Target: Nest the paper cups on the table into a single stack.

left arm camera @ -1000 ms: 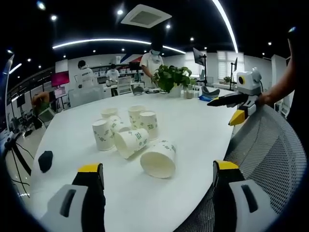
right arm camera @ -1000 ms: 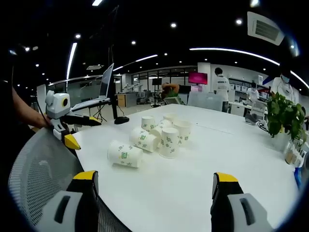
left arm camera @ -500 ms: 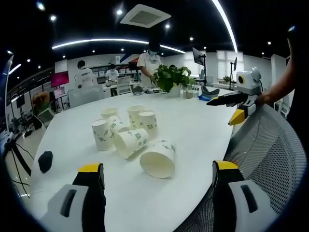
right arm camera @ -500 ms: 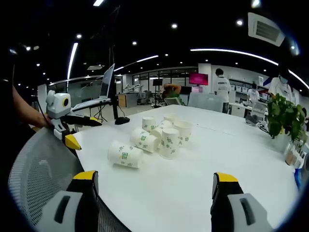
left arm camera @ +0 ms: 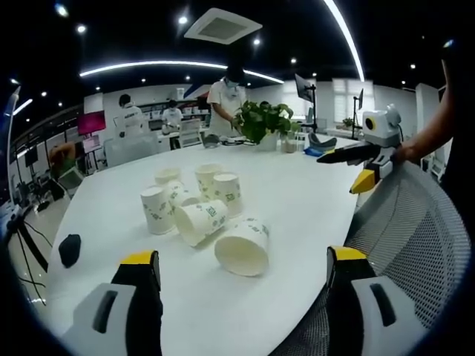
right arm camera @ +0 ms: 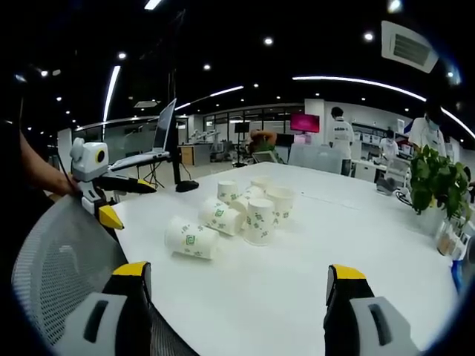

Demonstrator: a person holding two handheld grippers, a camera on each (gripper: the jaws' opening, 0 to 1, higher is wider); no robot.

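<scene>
Centrally on the large white oval table point(left arm camera: 297, 200) a cluster of white paper cups with green printed patterns point(left arm camera: 194, 211) is seen, some upright and some tipped over. In the left gripper view, the nearest cup point(left arm camera: 243, 246) lies on its side with its open mouth turned toward the camera, and a second toppled cup point(left arm camera: 202, 221) rests just behind it, touching or nearly touching. Upright cups point(left arm camera: 227, 193) stand beyond these. The left gripper point(left arm camera: 241, 285) is held low before the table edge, its yellow-tipped jaws spread wide with nothing between them. The right gripper point(right arm camera: 236, 285) is likewise held with its jaws wide apart and nothing gripped; from its view one cup point(right arm camera: 191, 239) is seen lying apart on the near side of the group. A grey mesh chair back point(left arm camera: 415, 237) is seen beside the table, and a leafy green potted plant point(left arm camera: 265, 120) stands at the far end. A small dark object point(left arm camera: 69, 248), possibly a computer mouse, lies near the table's edge
</scene>
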